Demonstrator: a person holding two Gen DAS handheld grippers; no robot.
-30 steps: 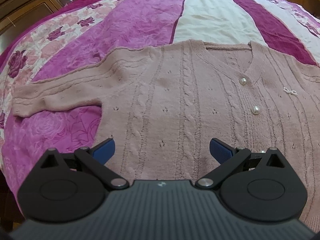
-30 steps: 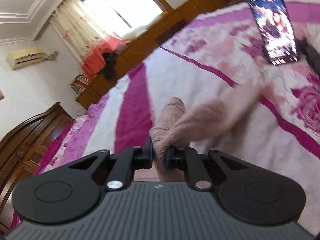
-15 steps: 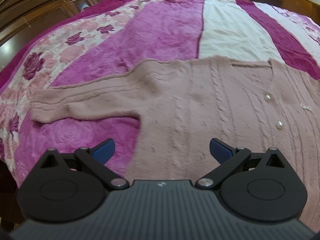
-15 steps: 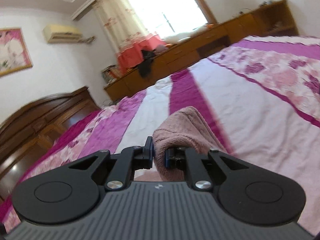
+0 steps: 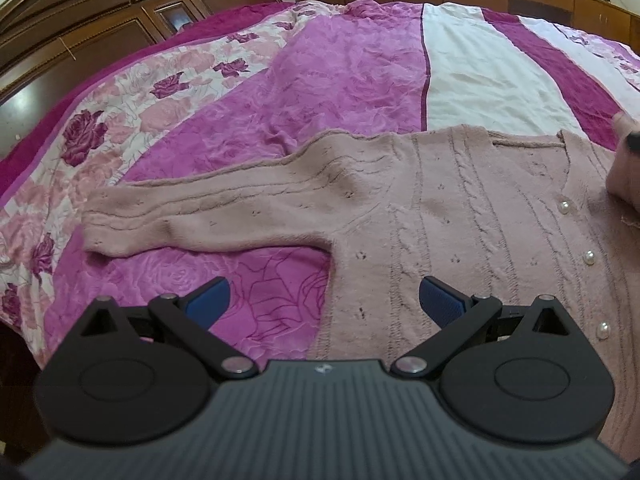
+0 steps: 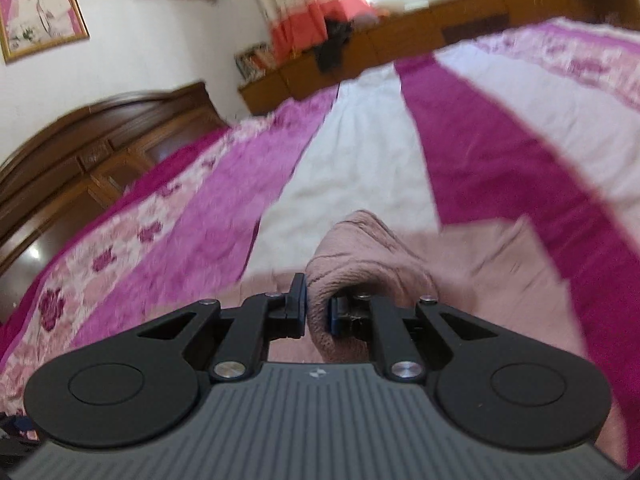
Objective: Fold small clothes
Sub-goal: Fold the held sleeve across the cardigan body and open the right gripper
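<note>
The right gripper (image 6: 318, 314) clamps a sleeve of the pink cable-knit cardigan (image 5: 440, 216); the left gripper (image 5: 324, 300) hovers spread above its side edge.

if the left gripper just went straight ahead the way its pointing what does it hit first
Most likely the pink cardigan: the open left gripper points at its side edge by the armpit, with the bedspread under its left finger. Depth is unclear, so it might graze the bedspread first.

Your left wrist view looks down near the cardigan (image 5: 440, 216); your right skims closer across it (image 6: 360, 248), both facing the headboard (image 5: 100, 20).
</note>
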